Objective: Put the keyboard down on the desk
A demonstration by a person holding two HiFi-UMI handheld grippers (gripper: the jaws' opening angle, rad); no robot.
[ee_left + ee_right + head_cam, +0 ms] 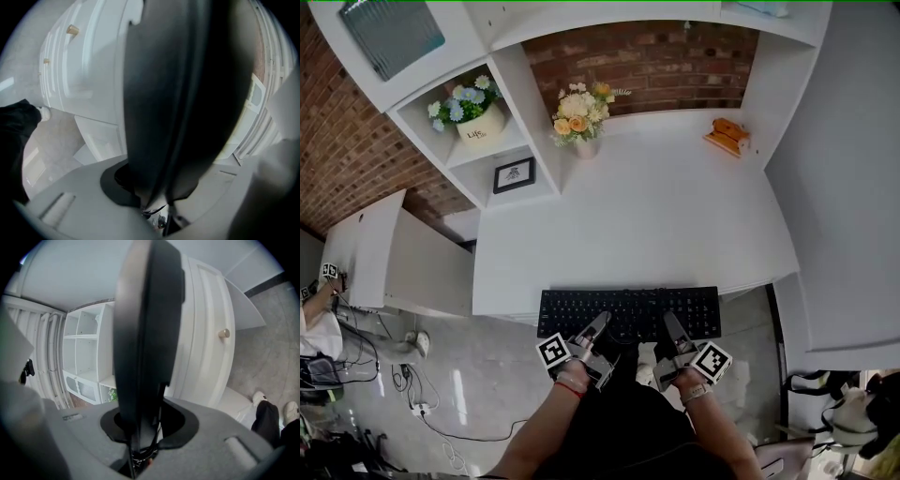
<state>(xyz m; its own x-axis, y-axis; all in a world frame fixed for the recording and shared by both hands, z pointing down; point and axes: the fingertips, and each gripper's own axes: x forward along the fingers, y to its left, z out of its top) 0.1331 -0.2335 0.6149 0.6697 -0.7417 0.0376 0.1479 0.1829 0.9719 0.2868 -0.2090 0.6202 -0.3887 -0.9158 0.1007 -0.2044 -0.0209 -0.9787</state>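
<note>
The black keyboard (628, 302) is at the front edge of the white desk (656, 216). I cannot tell if it rests on it. The left gripper (598, 330) and the right gripper (671, 330) each pinch its near long side, jaws closed on it. If they let go here, it may tip off the edge and fall to the floor (487, 394). The hold is thin, so it could slip too.

The white desk (656, 216) carried a flower vase (581, 122) far left and a small orange object (728, 134), perhaps a toy, far right.
</note>
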